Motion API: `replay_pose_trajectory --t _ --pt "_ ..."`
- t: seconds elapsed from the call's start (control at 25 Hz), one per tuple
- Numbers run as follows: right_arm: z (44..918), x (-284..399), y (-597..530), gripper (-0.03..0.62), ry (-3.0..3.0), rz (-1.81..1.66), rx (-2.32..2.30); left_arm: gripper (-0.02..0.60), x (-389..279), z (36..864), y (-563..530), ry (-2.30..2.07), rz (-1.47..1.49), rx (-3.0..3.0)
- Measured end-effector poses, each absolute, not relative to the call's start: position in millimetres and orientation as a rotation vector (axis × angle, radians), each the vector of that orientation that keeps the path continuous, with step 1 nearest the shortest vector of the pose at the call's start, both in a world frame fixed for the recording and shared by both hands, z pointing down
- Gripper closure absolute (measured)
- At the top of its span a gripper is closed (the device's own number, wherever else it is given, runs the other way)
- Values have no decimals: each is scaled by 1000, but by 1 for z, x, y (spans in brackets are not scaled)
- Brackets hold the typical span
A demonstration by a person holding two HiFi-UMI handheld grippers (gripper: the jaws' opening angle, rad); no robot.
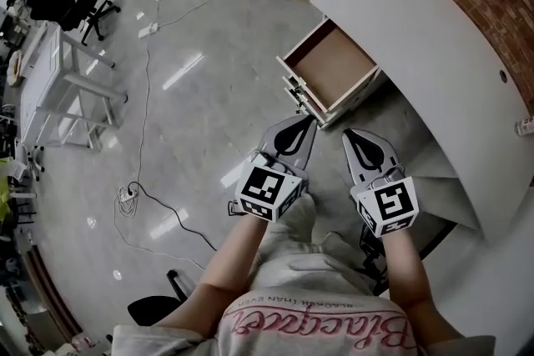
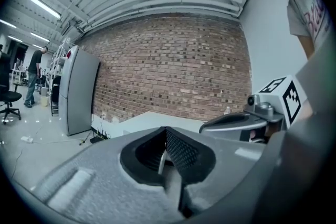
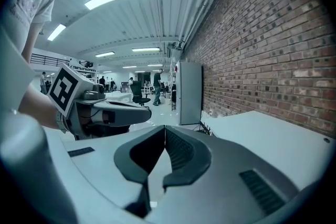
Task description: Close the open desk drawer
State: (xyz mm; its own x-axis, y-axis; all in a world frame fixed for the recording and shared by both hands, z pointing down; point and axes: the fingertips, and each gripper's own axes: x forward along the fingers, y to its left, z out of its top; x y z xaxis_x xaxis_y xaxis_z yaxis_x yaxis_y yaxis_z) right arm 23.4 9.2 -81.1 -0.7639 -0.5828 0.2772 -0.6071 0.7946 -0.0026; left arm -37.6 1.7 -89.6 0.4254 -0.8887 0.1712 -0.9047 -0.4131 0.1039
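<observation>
Starting at the left hand-held gripper (image 1: 296, 132): shut, pads together, nothing caught between them (same reading in its own view (image 2: 167, 136)). Likewise the right hand-held gripper (image 1: 360, 147): closed and empty, tips meeting in its own view (image 3: 164, 136). Held side by side, apart from each other, both aimed ahead toward the drawer (image 1: 329, 67).

Just beyond the tips in the head view: pulled well out from the desk (image 1: 417, 37), bare inside, front panel (image 1: 299, 92) turned toward the grippers. Left tip near the lower end of that panel, though not clearly touching. Right tip short of it, off toward the drawer's near corner.

Judging progress: nothing done yet on the closing itself. Approach about finished, contact not made (or at least not shown). Left to do:
- bring the closed tips against the front panel
- push straight in until flush with the desk

No call for a grip, by the look of it; a flat push with shut jaws should serve. Worth keeping the push square (both tips on the panel, ideally), to avoid skewing the drawer on the way in.
</observation>
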Motion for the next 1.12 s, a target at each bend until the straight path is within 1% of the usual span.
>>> replay_pose_trajectory --t 0.28,0.52,1.12 --pt "-72 -6 -38 582 -2694 164 996 575 -65 -78 -41 -1511 162 2555" --pt "-42 -26 -67 582 -2680 139 943 575 -83 -45 -73 -1488 203 2562" --pt "57 -5 -107 582 -2655 233 853 575 -83 63 -123 -1548 212 2379"
